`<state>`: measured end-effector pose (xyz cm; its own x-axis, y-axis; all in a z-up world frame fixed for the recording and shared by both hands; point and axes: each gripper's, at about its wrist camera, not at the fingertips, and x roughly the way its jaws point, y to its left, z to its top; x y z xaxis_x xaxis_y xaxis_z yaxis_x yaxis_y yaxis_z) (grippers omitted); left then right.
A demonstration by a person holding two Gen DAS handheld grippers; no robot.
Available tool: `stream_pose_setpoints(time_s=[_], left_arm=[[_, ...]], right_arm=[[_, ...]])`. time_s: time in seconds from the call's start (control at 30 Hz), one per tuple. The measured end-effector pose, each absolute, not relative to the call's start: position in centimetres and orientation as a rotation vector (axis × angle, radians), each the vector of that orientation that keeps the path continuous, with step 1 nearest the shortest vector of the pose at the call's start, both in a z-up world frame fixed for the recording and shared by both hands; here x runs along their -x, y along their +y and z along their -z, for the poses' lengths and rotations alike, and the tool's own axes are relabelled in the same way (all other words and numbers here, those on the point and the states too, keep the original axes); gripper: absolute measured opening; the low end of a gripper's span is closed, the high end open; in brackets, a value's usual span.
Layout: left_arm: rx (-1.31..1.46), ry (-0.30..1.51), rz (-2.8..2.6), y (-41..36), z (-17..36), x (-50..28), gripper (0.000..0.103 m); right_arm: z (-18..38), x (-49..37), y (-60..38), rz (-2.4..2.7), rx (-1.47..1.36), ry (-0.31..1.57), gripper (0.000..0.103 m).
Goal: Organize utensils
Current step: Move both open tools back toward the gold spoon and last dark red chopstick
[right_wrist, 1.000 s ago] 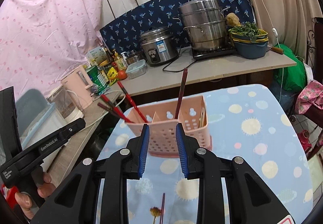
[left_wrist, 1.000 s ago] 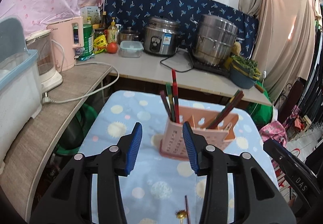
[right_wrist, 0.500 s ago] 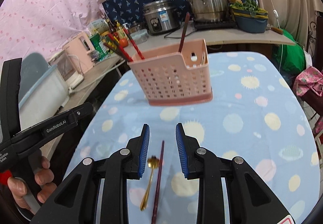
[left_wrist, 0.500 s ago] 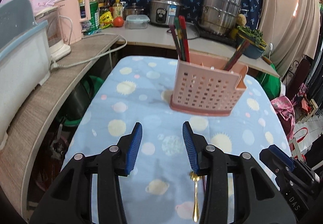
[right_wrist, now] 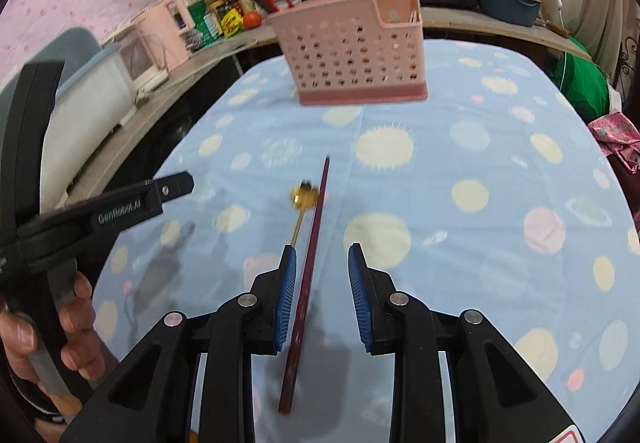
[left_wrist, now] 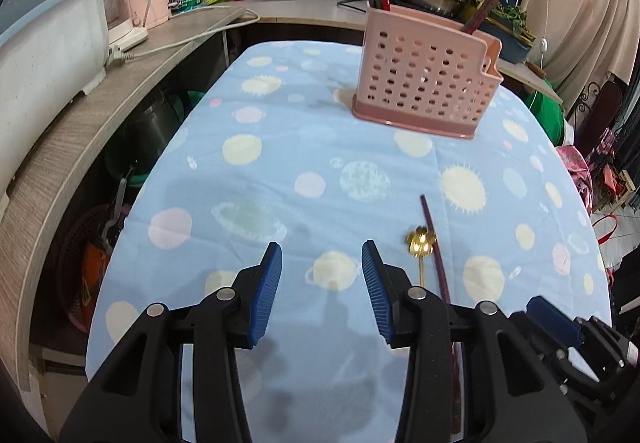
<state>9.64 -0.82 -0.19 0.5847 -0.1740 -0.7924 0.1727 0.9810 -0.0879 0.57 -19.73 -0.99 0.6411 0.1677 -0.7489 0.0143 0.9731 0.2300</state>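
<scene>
The right gripper [right_wrist: 322, 283], jaws apart and holding nothing, hangs at lower centre over a dark red chopstick [right_wrist: 308, 267] beside a gold flower-headed spoon [right_wrist: 304, 199]. The left gripper [left_wrist: 322, 291] gapes wider, empty, over bare blue spotted cloth [left_wrist: 280, 163]. A pink perforated plastic utensil basket [right_wrist: 352, 55] stands at upper centre.

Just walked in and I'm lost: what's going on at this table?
A person is tidying utensils with a gripper in each hand. A dark red chopstick and a gold spoon lie on the blue cloth; other chopsticks already stand in the pink basket. The right gripper is over the chopstick, jaws open either side of it, not yet gripping. The left gripper is open and empty, left of the spoon.
</scene>
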Motion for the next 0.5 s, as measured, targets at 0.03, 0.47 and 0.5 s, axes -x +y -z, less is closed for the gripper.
stream_pose_setpoints(time_s=[0.03,0.47,0.5], left_arm=[[0.000,0.931,0.201,-0.8,0.5,-9.4,0.040],[-0.013,0.986,0.198,0.0,2.6,-6.8,0.040],[-0.013,0.989,0.199,0.0,2.8,-6.7,0.040]], right_arm=[[1.4,-0.3,-19.5,-0.092,-0.220,0.884,0.027],[4.7,2.5,-17.0,-0.143,-0.186,0.978,0.027],[4.7,2.6,-16.9,-0.144,-0.184,0.981,0.027]])
